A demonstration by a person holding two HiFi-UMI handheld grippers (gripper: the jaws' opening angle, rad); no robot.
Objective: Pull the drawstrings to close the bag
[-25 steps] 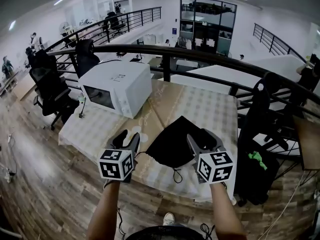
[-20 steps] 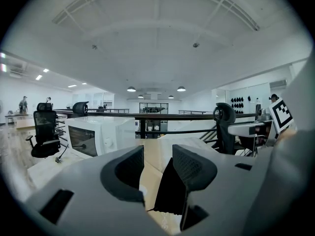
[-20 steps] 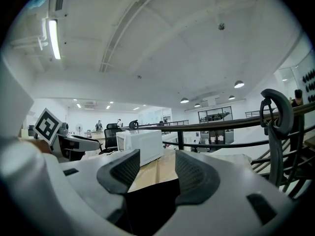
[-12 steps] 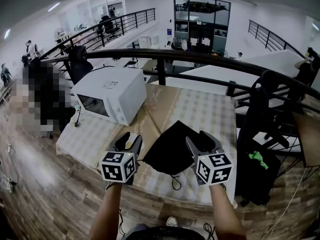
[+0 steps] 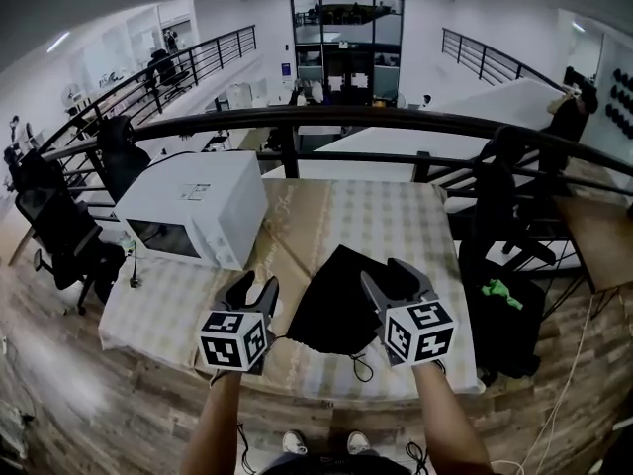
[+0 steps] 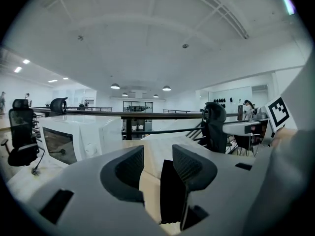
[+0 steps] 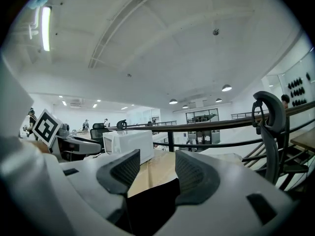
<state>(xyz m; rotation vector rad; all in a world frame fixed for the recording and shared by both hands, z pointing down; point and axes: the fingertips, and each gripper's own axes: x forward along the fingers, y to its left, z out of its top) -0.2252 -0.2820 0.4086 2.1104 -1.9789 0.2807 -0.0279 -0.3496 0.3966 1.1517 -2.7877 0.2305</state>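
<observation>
A black drawstring bag (image 5: 336,300) lies flat near the front edge of the table (image 5: 396,226), its mouth toward me. Thin black drawstrings (image 5: 358,366) trail from its near corners over the front edge. My left gripper (image 5: 253,292) hovers open just left of the bag, and my right gripper (image 5: 388,280) hovers open over its right side. Neither holds anything. In the left gripper view the bag (image 6: 172,191) shows dark between and below the jaws. In the right gripper view the bag (image 7: 147,205) fills the low gap under the jaws.
A white microwave (image 5: 196,208) stands on the table's left half. A dark curved railing (image 5: 326,119) runs behind the table. A black office chair (image 5: 499,236) with a green item (image 5: 502,291) stands at the right, another chair (image 5: 59,236) at the left.
Both grippers stay open and close to the bag. The head camera has tilted, so the table and bag sit slightly lower and more centred in view.
</observation>
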